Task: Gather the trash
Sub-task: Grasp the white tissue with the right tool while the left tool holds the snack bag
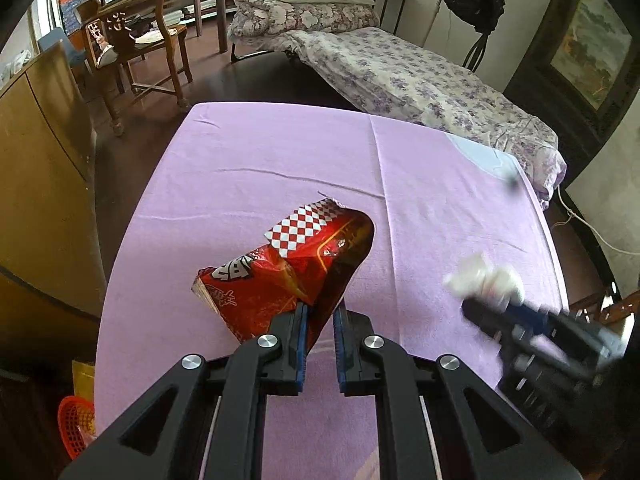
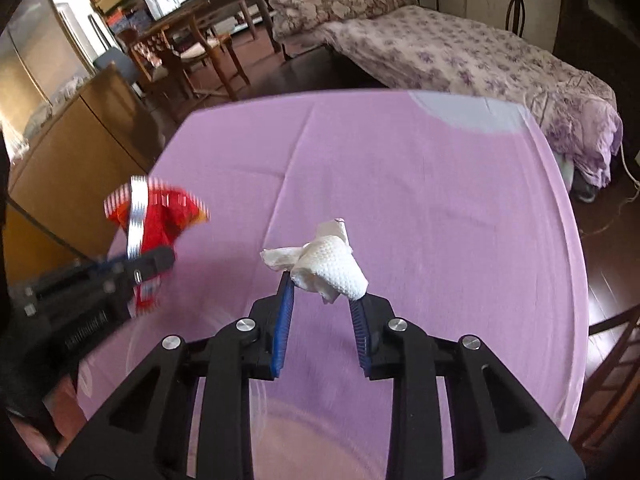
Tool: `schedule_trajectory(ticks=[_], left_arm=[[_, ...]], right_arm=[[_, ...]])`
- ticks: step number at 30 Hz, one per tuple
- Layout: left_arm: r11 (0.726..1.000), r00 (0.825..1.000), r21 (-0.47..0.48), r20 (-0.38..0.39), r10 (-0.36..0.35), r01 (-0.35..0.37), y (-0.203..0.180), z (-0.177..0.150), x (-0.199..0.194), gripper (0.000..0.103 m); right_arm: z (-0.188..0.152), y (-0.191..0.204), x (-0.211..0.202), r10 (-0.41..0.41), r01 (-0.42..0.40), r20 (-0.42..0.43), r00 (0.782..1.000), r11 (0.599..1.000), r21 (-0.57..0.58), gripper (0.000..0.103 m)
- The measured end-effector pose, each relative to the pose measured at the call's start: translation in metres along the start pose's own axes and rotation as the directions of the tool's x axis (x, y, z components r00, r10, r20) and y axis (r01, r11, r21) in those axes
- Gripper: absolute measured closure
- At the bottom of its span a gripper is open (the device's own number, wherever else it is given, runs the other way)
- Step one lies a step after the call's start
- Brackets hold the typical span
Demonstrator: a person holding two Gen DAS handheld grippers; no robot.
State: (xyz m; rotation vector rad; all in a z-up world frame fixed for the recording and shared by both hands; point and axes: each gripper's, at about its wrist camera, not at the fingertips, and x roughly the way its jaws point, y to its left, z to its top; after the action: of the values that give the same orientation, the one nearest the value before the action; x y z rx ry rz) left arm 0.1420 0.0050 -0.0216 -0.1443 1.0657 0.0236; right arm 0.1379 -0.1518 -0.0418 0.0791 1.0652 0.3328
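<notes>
My left gripper (image 1: 320, 312) is shut on a red snack bag (image 1: 296, 268) with a red-and-white checked top and holds it above the purple-covered table (image 1: 280, 152). The same bag (image 2: 156, 216) and the left gripper (image 2: 158, 264) show blurred at the left of the right wrist view. My right gripper (image 2: 320, 288) is shut on a crumpled white paper towel (image 2: 328, 264), held above the table (image 2: 400, 168). In the left wrist view the right gripper (image 1: 476, 308) and the towel (image 1: 484, 280) appear blurred at the right.
A red basket (image 1: 76, 420) sits on the floor at the table's left. A wooden cabinet (image 1: 40, 160) stands to the left, a wooden chair (image 1: 136, 52) behind it. A bed with floral bedding (image 1: 420, 80) lies beyond the table. Another chair (image 2: 612, 364) stands at the right.
</notes>
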Motion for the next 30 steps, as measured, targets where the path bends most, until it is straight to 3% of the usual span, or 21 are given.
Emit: schedule_trajectory(ticks=[2,3,4,7,11,26,30], left_arm=[[1.000,1.000,0.005,0.000,-0.004,0.004,-0.001,-0.001,0.000,0.091],[1.000,1.000,0.008,0.001,-0.005,0.005,-0.001,-0.001,-0.001,0.091],[1.000,1.000,0.011,0.001,-0.005,0.005,-0.003,-0.001,-0.001,0.091],[1.000,1.000,0.021,0.005,-0.005,0.005,-0.003,-0.003,-0.002,0.091],[1.000,1.000,0.025,0.005,0.004,-0.004,-0.002,-0.004,-0.001,0.091],[1.000,1.000,0.027,0.004,0.008,-0.008,-0.005,-0.003,0.000,0.091],[1.000,1.000,0.023,0.010,0.010,-0.010,-0.004,-0.002,-0.001,0.091]], right_arm=[[-0.010,0.002,0.000,0.014,-0.014,-0.028,1.000,1.000,0.009,0.067],[-0.014,0.005,-0.001,0.018,-0.018,-0.036,0.999,1.000,0.007,0.057],[-0.017,0.008,-0.004,0.019,-0.019,-0.028,0.999,1.000,-0.002,0.046],[-0.024,0.015,-0.014,-0.013,0.014,0.021,1.000,0.999,-0.047,0.033],[-0.022,0.013,-0.017,-0.018,0.021,0.049,0.999,0.998,-0.063,0.031],[-0.030,0.025,-0.006,0.037,-0.040,-0.024,0.999,0.993,-0.115,0.031],[-0.034,0.034,-0.003,0.022,-0.026,-0.028,0.999,0.988,-0.152,0.036]])
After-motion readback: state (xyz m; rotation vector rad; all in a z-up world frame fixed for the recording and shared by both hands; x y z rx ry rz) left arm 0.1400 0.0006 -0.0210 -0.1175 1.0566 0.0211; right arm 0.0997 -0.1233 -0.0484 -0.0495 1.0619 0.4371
